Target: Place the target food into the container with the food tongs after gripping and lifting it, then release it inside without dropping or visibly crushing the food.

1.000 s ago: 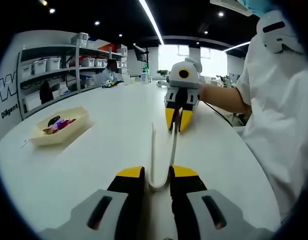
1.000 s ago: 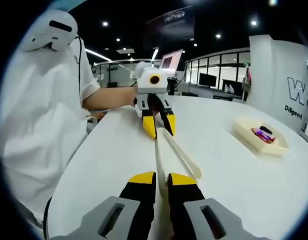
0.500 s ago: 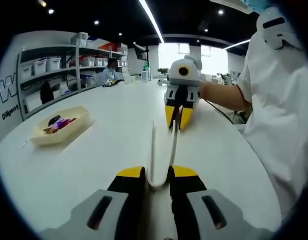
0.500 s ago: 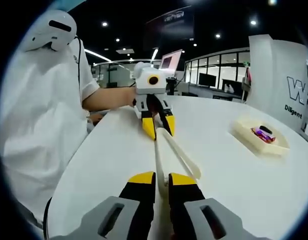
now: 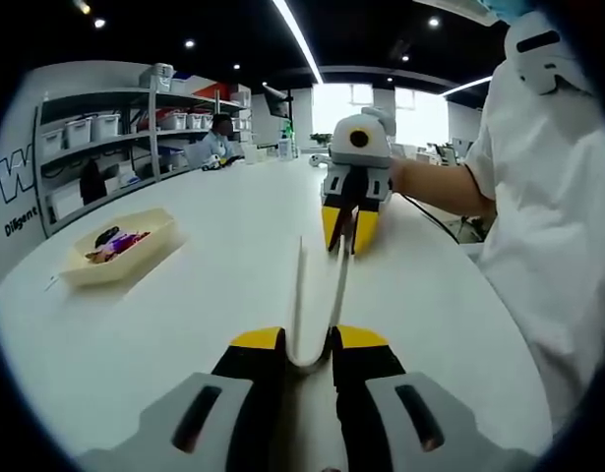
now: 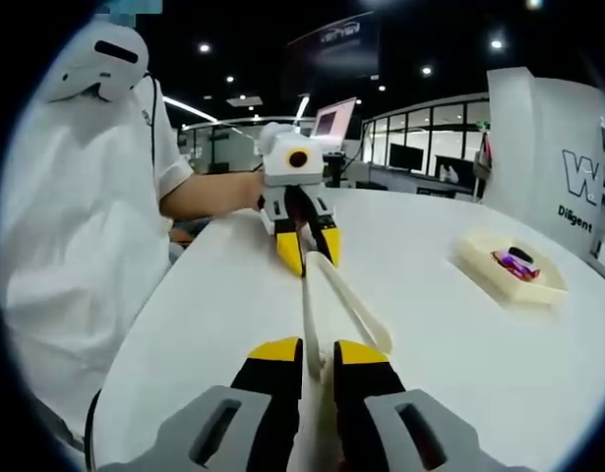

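Cream plastic food tongs (image 5: pixel 299 295) lie stretched between both grippers over the white table. My left gripper (image 5: pixel 307 341) is shut on their bent end. My right gripper (image 5: pixel 341 229) faces it from across the table, shut on the tip of one tong arm. In the right gripper view my right gripper (image 6: pixel 317 347) pinches that arm, while the other arm of the tongs (image 6: pixel 353 300) splays free to the right. The left gripper (image 6: pixel 307 258) holds the far end. A cream tray (image 5: pixel 150 246) (image 6: pixel 479 258) holds purple-red wrapped food (image 5: pixel 113 246) (image 6: pixel 514 263) and a dark piece.
A person in a white shirt (image 5: pixel 548 226) (image 6: pixel 76 236) sits close at the table's edge, one forearm behind each gripper. Shelves with white bins (image 5: pixel 105 128) stand beyond the tray. A white wall panel (image 6: pixel 568 157) rises behind the table (image 6: pixel 450 334).
Almost nothing: the views have shifted slightly. Both grippers keep their hold on the tongs, and the tray has stayed put.
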Action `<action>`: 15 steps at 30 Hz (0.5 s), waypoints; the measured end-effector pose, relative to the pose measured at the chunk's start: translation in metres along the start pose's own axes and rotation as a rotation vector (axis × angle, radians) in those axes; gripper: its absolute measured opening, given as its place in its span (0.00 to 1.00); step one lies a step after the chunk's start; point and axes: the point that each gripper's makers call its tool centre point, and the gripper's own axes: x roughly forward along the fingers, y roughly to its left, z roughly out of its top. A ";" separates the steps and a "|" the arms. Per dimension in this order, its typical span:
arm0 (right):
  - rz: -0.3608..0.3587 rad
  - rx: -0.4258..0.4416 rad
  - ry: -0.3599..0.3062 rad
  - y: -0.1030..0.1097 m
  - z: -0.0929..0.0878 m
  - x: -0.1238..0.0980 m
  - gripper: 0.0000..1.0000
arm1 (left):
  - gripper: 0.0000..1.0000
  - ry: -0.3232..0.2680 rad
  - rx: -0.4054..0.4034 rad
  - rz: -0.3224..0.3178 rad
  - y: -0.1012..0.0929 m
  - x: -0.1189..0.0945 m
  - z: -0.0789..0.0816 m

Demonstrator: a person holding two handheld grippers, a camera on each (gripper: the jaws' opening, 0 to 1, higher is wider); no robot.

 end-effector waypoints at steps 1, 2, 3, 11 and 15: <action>-0.001 0.000 0.000 0.000 0.000 0.000 0.05 | 0.18 0.000 0.000 0.000 0.000 0.000 0.000; -0.001 0.000 0.000 0.000 0.000 0.000 0.06 | 0.18 0.000 0.001 0.000 -0.001 0.000 0.000; -0.001 0.000 0.001 0.000 0.000 0.000 0.06 | 0.18 0.000 0.001 0.001 0.000 0.000 0.000; -0.004 -0.001 0.003 0.000 0.000 0.000 0.09 | 0.19 -0.002 -0.002 0.007 -0.001 -0.001 0.000; -0.006 -0.001 0.003 0.001 0.000 0.000 0.10 | 0.19 -0.003 -0.002 0.010 -0.001 -0.002 0.000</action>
